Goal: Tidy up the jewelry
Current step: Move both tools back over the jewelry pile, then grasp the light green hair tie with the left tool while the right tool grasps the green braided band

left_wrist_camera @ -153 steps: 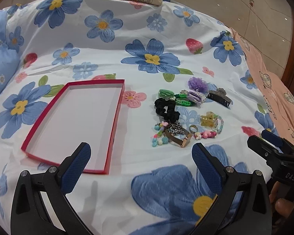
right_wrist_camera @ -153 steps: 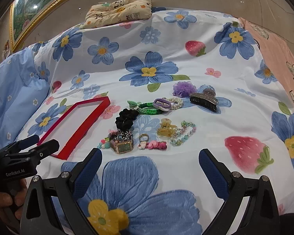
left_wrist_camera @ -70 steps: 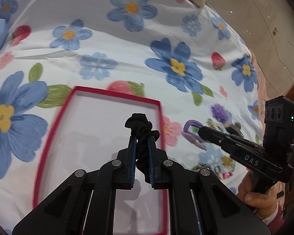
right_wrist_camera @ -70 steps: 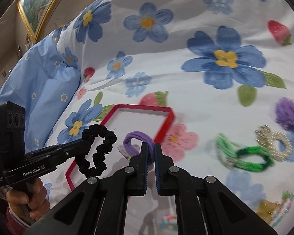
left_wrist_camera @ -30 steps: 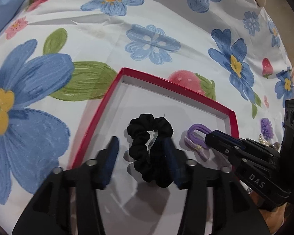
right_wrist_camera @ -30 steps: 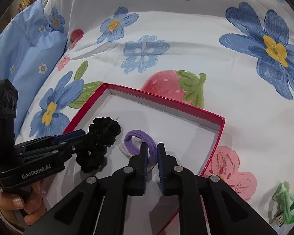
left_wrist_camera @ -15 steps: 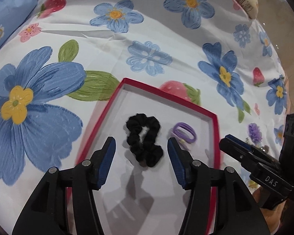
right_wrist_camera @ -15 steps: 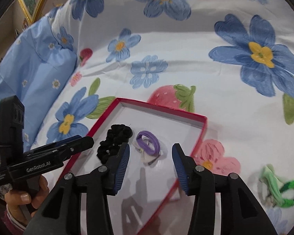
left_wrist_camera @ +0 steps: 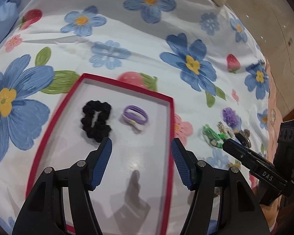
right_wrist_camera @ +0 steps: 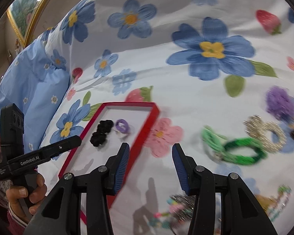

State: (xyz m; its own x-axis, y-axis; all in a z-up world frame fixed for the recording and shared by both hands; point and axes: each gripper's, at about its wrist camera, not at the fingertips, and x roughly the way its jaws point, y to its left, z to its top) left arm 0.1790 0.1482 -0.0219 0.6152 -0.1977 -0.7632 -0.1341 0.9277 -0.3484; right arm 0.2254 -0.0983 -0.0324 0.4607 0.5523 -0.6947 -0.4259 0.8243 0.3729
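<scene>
**Two hair ties dropped in tray, both grippers freed**

Within the last sec both tools let go and pulled back. The left gripper (left_wrist_camera: 141,156) hung w/ jaws spread wide and empty above the red tray (left_wrist_camera: 170,129); the right gripper (right_wrist_camera: 150,163) was likewise spread and empty, swung toward the pile on the bedsheet (right_wrist_camera: 166,62). The black scrunchie (left_wrist_camera: 96,120), soft ruffled fabric, lay beside the purple hair tie (left_wrist_camera: 134,115), a smooth looped elastic; the two were apart, at the tray's far end. So 2 pcs were sorted, most weren't: the green braided bands (right_wrist_camera: 235,146), pearl-beaded ring (right_wrist_camera: 266,133) and fuzzy purple pompom (right_wrist_camera: 280,101) were outside. Tray: shallow card, white inside.
</scene>
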